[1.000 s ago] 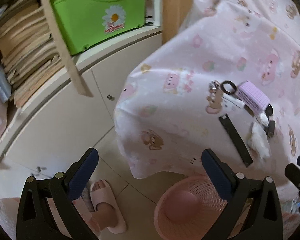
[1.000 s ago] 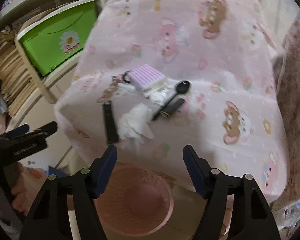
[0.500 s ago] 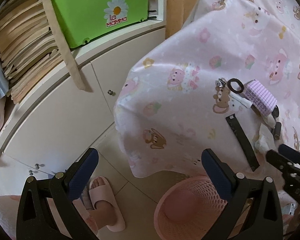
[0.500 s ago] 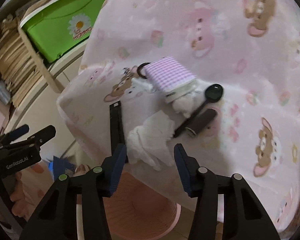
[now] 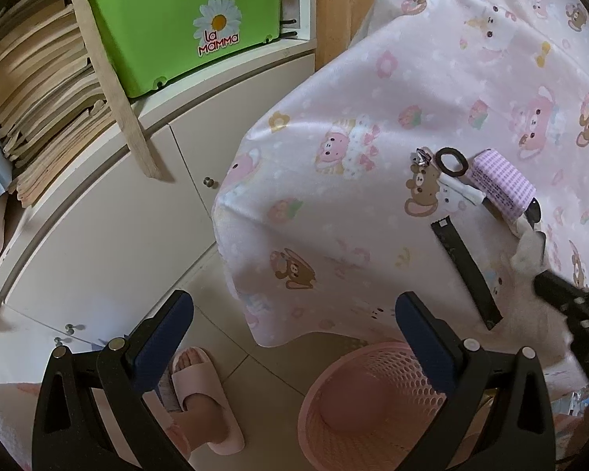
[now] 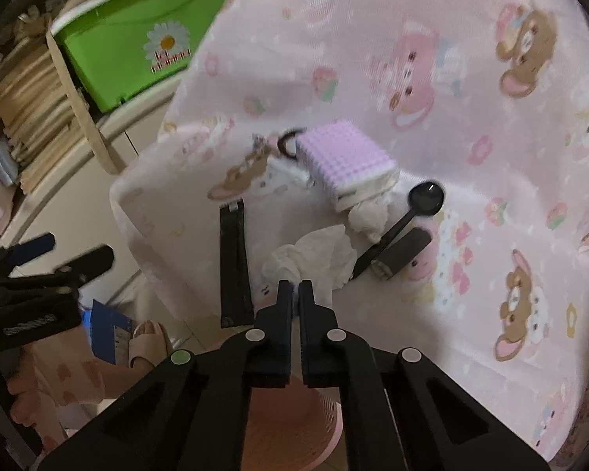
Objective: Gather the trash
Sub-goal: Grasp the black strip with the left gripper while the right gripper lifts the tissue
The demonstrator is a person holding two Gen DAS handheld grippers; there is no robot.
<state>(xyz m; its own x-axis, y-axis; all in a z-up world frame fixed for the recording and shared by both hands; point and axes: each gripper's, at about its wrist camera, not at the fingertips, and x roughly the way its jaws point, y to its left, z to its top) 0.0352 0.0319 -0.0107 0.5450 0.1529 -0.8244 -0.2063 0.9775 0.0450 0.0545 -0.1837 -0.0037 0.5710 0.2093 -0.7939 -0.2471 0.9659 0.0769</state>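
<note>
A crumpled white tissue (image 6: 314, 253) lies near the front edge of the table under a pink cartoon cloth (image 6: 471, 90). My right gripper (image 6: 295, 288) is shut on the tissue's near edge; it also shows at the right of the left wrist view (image 5: 546, 288). A second white wad (image 6: 369, 216) lies beside a purple checked pouch (image 6: 343, 161). A pink mesh trash basket (image 5: 369, 404) stands on the floor below the table edge. My left gripper (image 5: 294, 318) is open and empty, held above the floor left of the basket.
On the cloth lie a black strap (image 6: 235, 267), a black spoon (image 6: 412, 208), a dark tube (image 6: 402, 253), a black ring (image 5: 451, 161) and a small metal clip. A green storage box (image 5: 184, 19) and stacked cardboard stand on a white cabinet at the left. A slippered foot (image 5: 200, 392) is on the floor.
My right gripper moved forward to the table's edge and closed from open onto the crumpled tissue. The left gripper stayed open and shifted only slightly.
</note>
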